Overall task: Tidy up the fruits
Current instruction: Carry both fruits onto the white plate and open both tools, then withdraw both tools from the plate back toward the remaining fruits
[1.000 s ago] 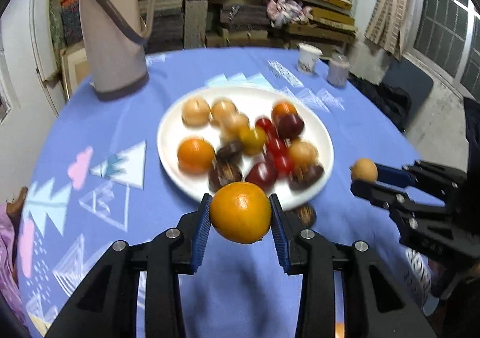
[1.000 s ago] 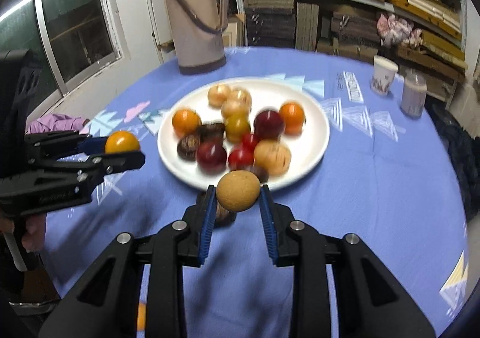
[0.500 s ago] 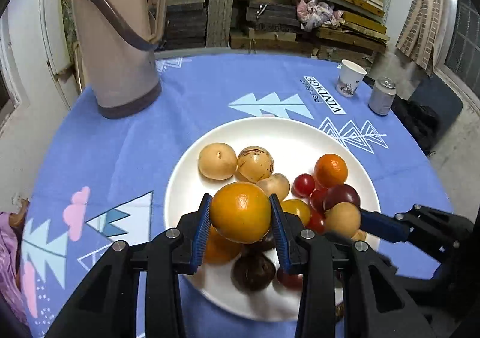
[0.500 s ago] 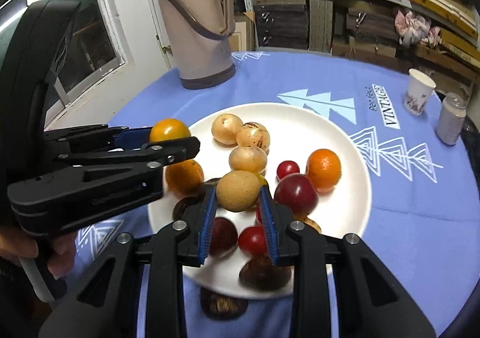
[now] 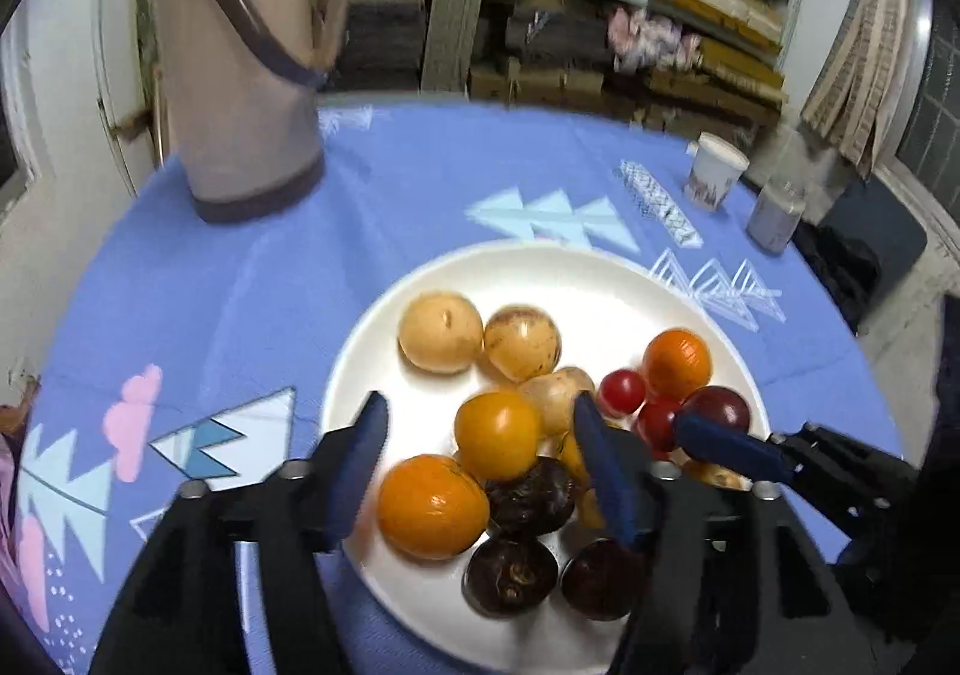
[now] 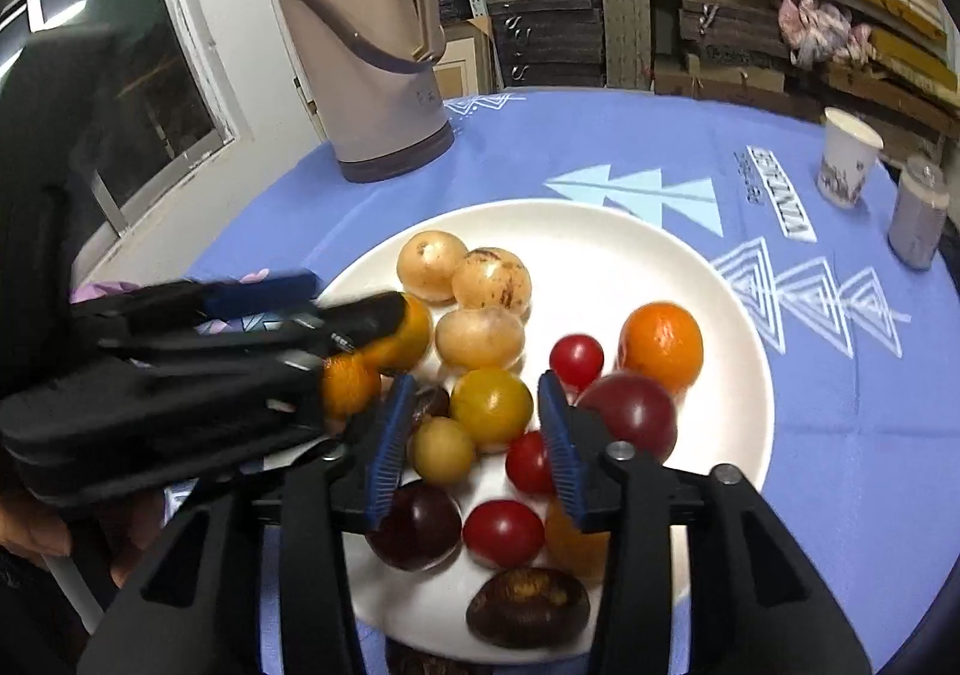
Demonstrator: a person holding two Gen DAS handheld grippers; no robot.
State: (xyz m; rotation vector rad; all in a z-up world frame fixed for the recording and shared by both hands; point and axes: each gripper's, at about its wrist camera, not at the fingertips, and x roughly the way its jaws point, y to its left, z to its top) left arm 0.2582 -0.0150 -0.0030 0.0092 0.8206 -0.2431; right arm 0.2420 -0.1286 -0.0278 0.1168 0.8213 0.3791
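Blue tablecloth (image 5: 252,285), both grippers angled down over fruit plate (image 5: 588,279), left gripper (image 5: 480,465) and right gripper (image 6: 474,435) opening, pinching nothing

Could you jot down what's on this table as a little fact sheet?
surface: round table with a blue patterned cloth
plate: white, heaped with orange, tan, red and dark fruit
flask: beige, upright, behind the plate
paper cup: far right
left gripper: over the plate, jaws opening, orange fruit between them
right gripper: over the plate, jaws opening
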